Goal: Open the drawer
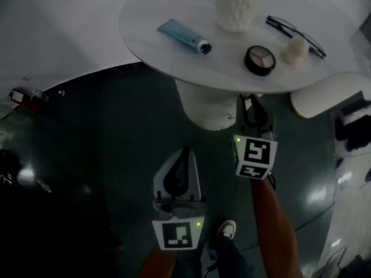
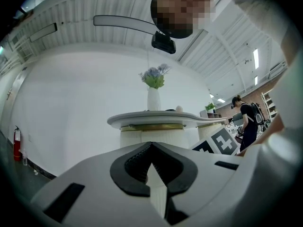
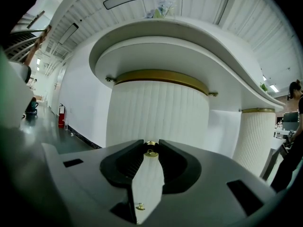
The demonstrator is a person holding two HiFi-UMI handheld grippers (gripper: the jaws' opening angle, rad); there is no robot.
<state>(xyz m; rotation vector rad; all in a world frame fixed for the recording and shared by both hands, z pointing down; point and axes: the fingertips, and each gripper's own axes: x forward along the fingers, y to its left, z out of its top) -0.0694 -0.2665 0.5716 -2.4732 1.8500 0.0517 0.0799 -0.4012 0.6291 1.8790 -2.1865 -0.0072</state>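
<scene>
My right tool [image 3: 151, 145] pinches the small brass knob [image 3: 151, 152] on the ribbed drawer [image 3: 156, 112], mid-frame beneath the bench [image 1: 174, 51]. My left tool [image 2: 150, 148] is pressed together, empty. The knob is tiny, so a skewed pull could slip my pads off.

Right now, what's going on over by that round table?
A person is working on the white ribbed pedestal under the round table. The right hand-held gripper has its jaws closed on a small gold knob on the pedestal's front; nothing looks pulled out yet. The left hand-held gripper hangs back, shut and empty.
</scene>
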